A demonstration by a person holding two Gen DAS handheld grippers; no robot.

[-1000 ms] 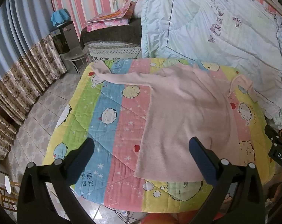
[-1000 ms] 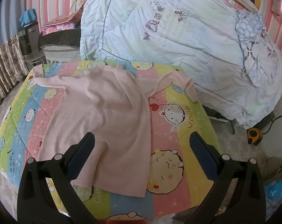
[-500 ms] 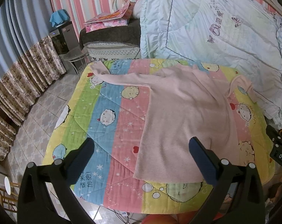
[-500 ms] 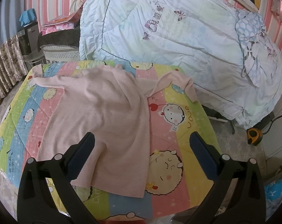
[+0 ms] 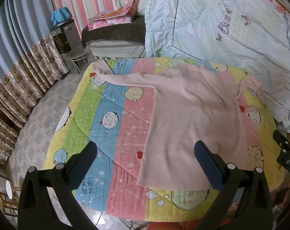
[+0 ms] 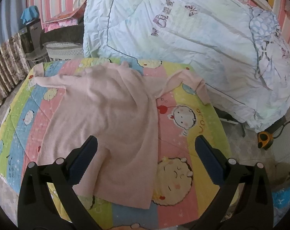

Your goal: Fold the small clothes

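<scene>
Pink sweater (image 5: 191, 122) lies spread flat on the quilted surface (image 5: 114, 126), body toward you, one sleeve stretched out to the far left corner and the other bent at the far right edge. You hold both grippers above the near edge, tilted down toward it. Your left gripper (image 5: 145, 164) has its jaws spread wide and holds nothing; its right finger sits over the sweater's hem, its left finger over bare quilt. Your right gripper (image 6: 146, 163) is likewise spread and empty, left finger over the lower body of the sweater, right finger over the cartoon print.

Your hands are outside both views. From these angles you cannot tell whether the fingers touch the cloth or hover. At the right edge of the left view a dark device shows only in part.

The surface wears a striped cartoon quilt in yellow, blue, pink and green. Behind it stands a bed with a pale blue duvet (image 6: 183, 30), then pink striped walls, curtains (image 5: 20, 72) at left and a tiled floor.
</scene>
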